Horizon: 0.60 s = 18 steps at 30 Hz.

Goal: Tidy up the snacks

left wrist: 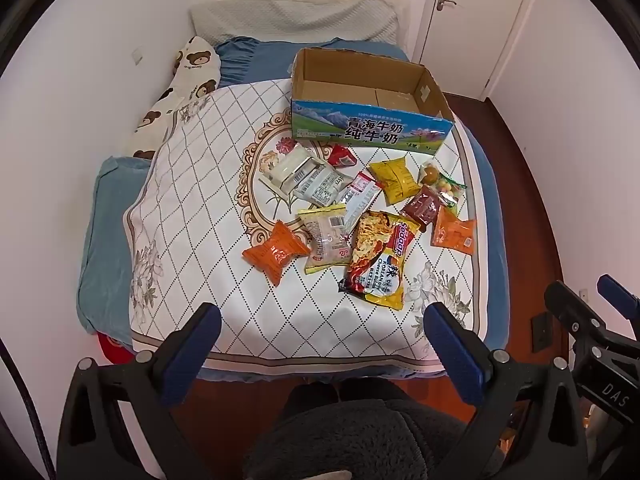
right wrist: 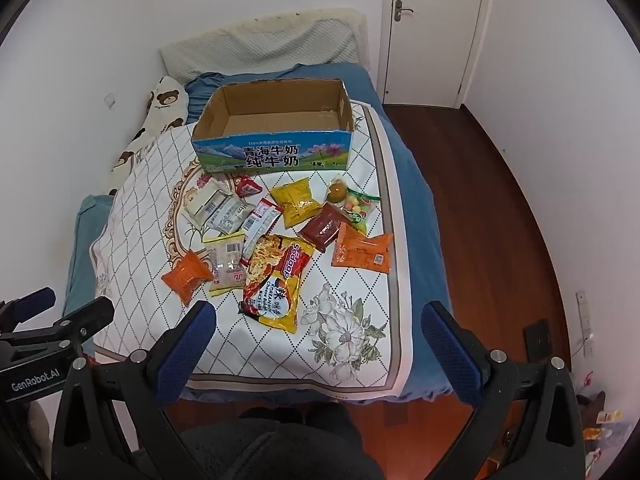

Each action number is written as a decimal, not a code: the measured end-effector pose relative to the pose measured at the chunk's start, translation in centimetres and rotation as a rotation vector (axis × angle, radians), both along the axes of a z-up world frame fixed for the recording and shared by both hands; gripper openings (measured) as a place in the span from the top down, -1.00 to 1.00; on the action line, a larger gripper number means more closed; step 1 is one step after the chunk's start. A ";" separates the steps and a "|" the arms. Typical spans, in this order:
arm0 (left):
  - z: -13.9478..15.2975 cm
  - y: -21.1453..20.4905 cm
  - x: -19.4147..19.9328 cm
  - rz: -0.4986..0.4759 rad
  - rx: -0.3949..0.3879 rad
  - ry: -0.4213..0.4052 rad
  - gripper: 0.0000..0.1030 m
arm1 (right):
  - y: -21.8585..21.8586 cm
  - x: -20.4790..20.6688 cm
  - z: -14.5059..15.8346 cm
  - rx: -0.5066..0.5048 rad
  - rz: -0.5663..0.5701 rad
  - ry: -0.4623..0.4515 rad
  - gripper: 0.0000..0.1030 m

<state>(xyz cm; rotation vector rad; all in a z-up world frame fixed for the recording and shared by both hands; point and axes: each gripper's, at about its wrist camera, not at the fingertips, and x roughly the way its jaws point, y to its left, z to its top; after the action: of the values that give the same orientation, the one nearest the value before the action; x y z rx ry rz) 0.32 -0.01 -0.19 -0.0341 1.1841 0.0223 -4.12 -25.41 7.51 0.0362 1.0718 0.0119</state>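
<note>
Several snack packets lie scattered on a quilted mat (left wrist: 192,240) on the bed: a Sedaap noodle pack (left wrist: 376,258) (right wrist: 276,276), an orange packet (left wrist: 276,252) (right wrist: 187,276), a yellow packet (left wrist: 394,176) (right wrist: 296,200), a flat orange packet (left wrist: 454,228) (right wrist: 362,254), a candy bag (left wrist: 440,180) (right wrist: 354,202). An empty open cardboard milk box (left wrist: 368,128) (right wrist: 272,152) stands behind them. My left gripper (left wrist: 322,324) is open and empty above the bed's near edge. My right gripper (right wrist: 320,324) is open and empty too, beside it.
A bear-print pillow (left wrist: 188,76) and blue bedding (left wrist: 104,232) lie at the left. A white wall runs along the left side. A closed door (right wrist: 432,28) and wooden floor (right wrist: 500,220) are to the right. My legs (left wrist: 348,432) are below the grippers.
</note>
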 end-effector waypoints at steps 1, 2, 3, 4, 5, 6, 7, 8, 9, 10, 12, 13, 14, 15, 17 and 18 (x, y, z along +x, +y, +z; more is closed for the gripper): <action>0.0 0.1 -0.2 0.000 0.002 -0.001 -1.00 | 0.7 0.1 -0.3 -0.008 -0.002 0.001 -1.00; 0.0 0.1 -0.2 0.003 0.002 -0.002 -1.00 | 0.7 0.1 -0.2 -0.008 0.000 0.002 -1.00; -0.1 0.2 -0.1 0.001 0.002 -0.001 -1.00 | 0.7 0.1 -0.3 -0.008 -0.001 0.002 -1.00; -0.1 0.2 -0.1 0.001 0.003 -0.001 -1.00 | 0.8 0.1 -0.3 -0.009 -0.002 0.002 -1.00; -0.1 0.2 -0.1 0.002 0.005 -0.002 -1.00 | 0.8 0.1 -0.3 -0.009 -0.001 0.002 -1.00; -0.1 0.3 -0.1 0.003 0.007 -0.002 -1.00 | 0.9 0.1 -0.3 -0.011 -0.002 0.002 -1.00; -0.1 0.2 -0.4 -0.005 0.010 -0.003 -1.00 | 0.8 0.0 -0.3 -0.011 -0.003 0.001 -1.00; -0.1 0.2 -0.5 -0.008 0.010 -0.001 -1.00 | 0.9 0.0 -0.3 -0.010 -0.002 0.001 -1.00; -0.2 0.3 -0.5 -0.008 0.012 0.000 -1.00 | 0.8 0.0 -0.3 -0.010 -0.002 0.002 -1.00; -0.2 0.4 -0.5 -0.009 0.014 0.002 -1.00 | 0.8 0.0 -0.3 -0.009 -0.002 0.003 -1.00; -0.2 0.3 -0.6 -0.010 0.016 0.002 -1.00 | 0.9 -0.2 -0.4 -0.008 -0.002 0.005 -1.00; -0.2 0.2 -0.5 -0.010 0.019 0.001 -1.00 | 0.9 -0.3 -0.4 -0.008 -0.003 0.006 -1.00; -0.3 0.3 -0.5 -0.010 0.022 0.001 -1.00 | 1.0 -0.2 -0.4 -0.008 -0.005 0.008 -1.00; -0.3 0.2 -0.6 -0.010 0.022 0.001 -1.00 | 1.0 -0.2 -0.4 -0.007 -0.006 0.008 -1.00; -0.4 0.2 -0.6 -0.010 0.024 0.002 -1.00 | 1.0 -0.2 -0.5 -0.007 -0.006 0.009 -1.00; -0.4 0.3 -0.6 -0.010 0.022 0.002 -1.00 | 1.0 -0.2 -0.5 -0.007 -0.005 0.009 -1.00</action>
<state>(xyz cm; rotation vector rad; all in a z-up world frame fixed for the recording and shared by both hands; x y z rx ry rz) -0.30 0.26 -0.59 -0.0083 1.1860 0.0268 -4.32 -24.36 7.05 0.0325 1.0803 0.0038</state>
